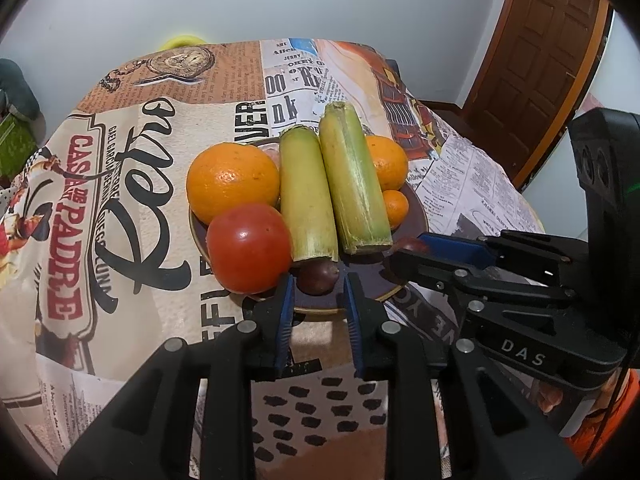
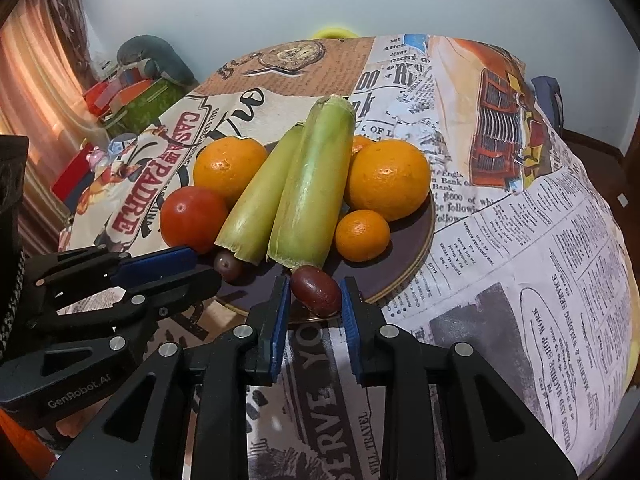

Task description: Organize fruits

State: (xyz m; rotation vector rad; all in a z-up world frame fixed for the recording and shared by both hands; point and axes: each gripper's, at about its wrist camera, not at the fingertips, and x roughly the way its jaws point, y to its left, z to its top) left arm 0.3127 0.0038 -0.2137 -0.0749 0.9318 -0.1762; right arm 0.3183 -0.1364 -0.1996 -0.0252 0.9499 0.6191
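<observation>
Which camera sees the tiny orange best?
The right wrist view: the tiny orange sits whole and unblocked on the plate. In the left wrist view, that tiny orange peeks half-hidden behind a green stalk.

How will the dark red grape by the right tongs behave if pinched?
The dark red grape looks smooth and glossy, so probably slippery. Its oval shape may roll on the brown plate. It is likely soft; hard pinching may squash it.

table under newspaper-print cloth (image 1: 132,184), dark plate (image 2: 420,240) on it
</observation>
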